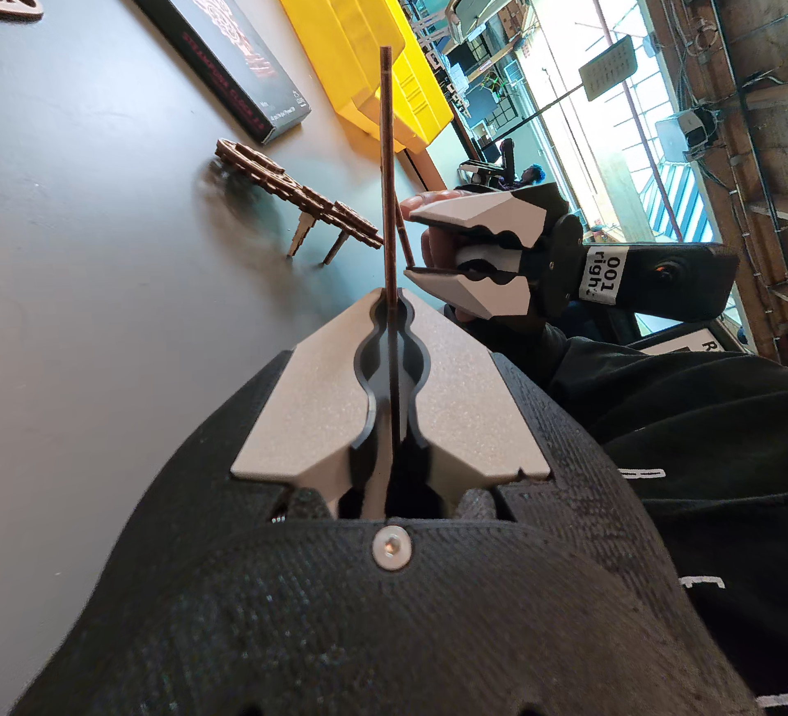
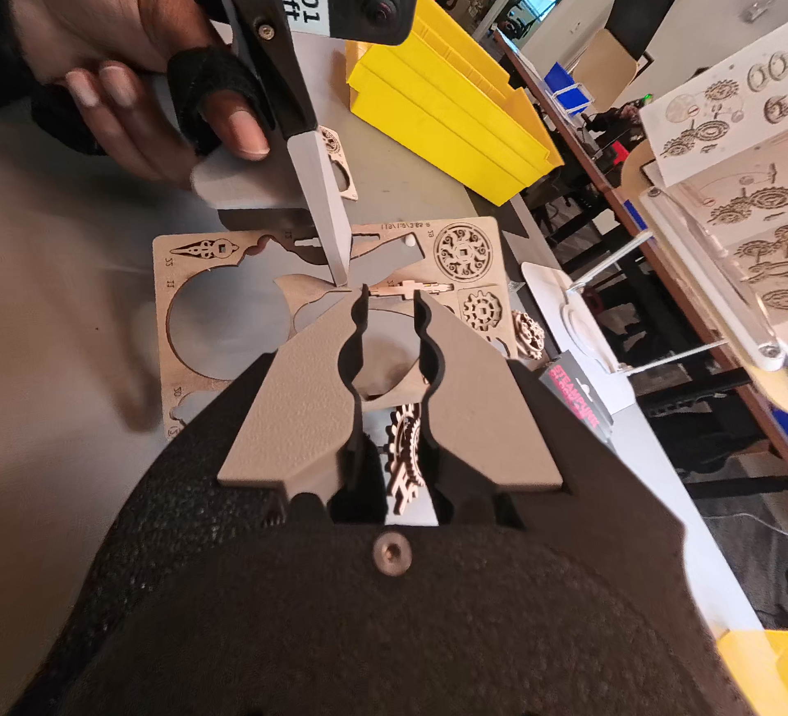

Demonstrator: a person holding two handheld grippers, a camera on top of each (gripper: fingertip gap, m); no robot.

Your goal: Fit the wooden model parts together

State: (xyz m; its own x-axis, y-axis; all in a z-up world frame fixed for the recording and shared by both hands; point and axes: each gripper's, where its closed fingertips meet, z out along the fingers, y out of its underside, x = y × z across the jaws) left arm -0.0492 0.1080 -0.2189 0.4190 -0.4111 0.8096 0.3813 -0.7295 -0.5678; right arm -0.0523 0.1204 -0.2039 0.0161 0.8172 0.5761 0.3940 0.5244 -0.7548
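The left tool (image 1: 390, 294) is pinching a thin, flat laser-cut wooden sheet (image 1: 387, 183) edge-on, its pale fingers closed tight on the panel, which is standing up from the fingertips. From the other side the same sheet (image 2: 239, 303) is showing its face: a tan plywood panel with round cut-out holes and ornate gear and dial pieces still seated in it, and the left tool (image 2: 339, 281) is gripping it at the upper middle.

The right tool (image 2: 390, 294) is hovering with its fingers parted by a moderate gap, its tips just at a small stepped wooden pin (image 2: 409, 289) on the sheet; I cannot tell whether they are touching it. In the left wrist view the right tool (image 1: 409, 245) is sitting just beside the sheet's edge.

On the grey desk (image 1: 106, 226), a dark brown gear assembly on small wooden pegs (image 1: 298, 194) is standing apart from both tools, with open surface around it. A black flat box (image 1: 204, 34) and a yellow plastic bin (image 1: 341, 26) are lying farther back, near the desk's far edge.
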